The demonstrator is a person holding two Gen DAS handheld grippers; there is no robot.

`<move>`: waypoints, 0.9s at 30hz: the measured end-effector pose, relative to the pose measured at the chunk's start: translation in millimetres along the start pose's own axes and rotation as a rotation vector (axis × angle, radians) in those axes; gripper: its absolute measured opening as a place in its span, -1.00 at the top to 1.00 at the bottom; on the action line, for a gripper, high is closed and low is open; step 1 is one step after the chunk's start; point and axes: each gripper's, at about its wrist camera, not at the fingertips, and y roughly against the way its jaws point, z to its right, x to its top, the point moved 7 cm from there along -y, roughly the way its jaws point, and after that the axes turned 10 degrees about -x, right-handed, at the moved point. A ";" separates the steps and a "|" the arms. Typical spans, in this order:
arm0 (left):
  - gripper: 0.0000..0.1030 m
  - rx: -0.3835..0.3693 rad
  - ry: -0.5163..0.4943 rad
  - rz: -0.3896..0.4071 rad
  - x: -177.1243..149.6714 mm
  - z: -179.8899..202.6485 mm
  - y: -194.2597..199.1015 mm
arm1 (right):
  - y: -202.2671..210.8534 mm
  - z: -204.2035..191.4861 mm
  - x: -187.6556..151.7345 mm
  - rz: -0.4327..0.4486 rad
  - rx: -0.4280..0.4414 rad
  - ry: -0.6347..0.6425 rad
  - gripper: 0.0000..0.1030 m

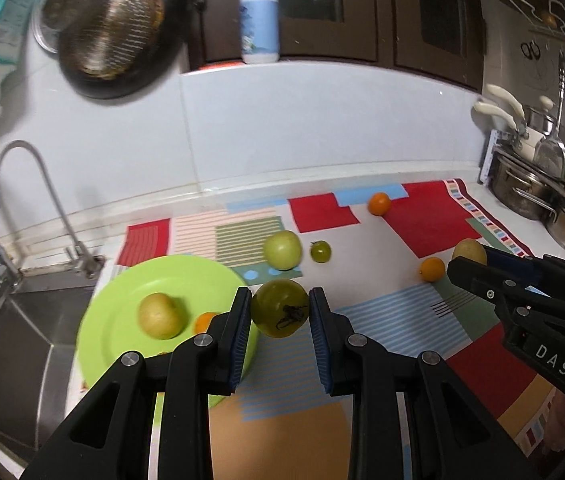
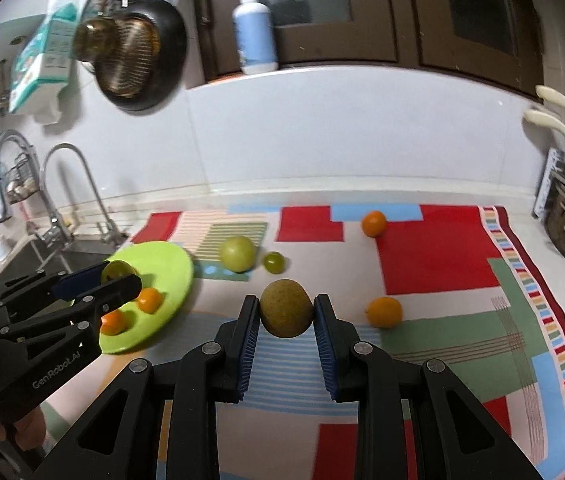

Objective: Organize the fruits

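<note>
My left gripper (image 1: 280, 308) is shut on a dark green tomato (image 1: 279, 307), held above the mat beside the lime green plate (image 1: 122, 292). The plate holds a yellow-green fruit (image 1: 160, 315) and small oranges (image 2: 149, 300). My right gripper (image 2: 286, 312) is shut on a brownish-green round fruit (image 2: 286, 313), held above the mat; it also shows in the left wrist view (image 1: 469, 252). On the mat lie a green apple (image 1: 282, 249), a small green tomato (image 1: 320, 251) and two oranges (image 1: 379, 203), (image 1: 432, 269).
A patterned mat (image 2: 442, 264) covers the counter. A sink (image 1: 22, 320) with a tap (image 1: 34, 200) lies left of the plate. Pots (image 1: 530, 188) stand at the right. A pan (image 1: 118, 28) hangs on the wall; a soap bottle (image 1: 259, 16) stands on the ledge.
</note>
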 end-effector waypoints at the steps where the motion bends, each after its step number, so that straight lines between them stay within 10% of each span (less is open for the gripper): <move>1: 0.43 0.008 0.002 0.006 -0.7 -3.3 5.4 | 2.1 -4.2 0.9 0.006 0.008 0.004 0.44; 27: 0.43 0.176 0.080 0.036 -11.4 -121.1 50.4 | -10.2 -141.7 27.3 0.058 0.202 0.119 0.44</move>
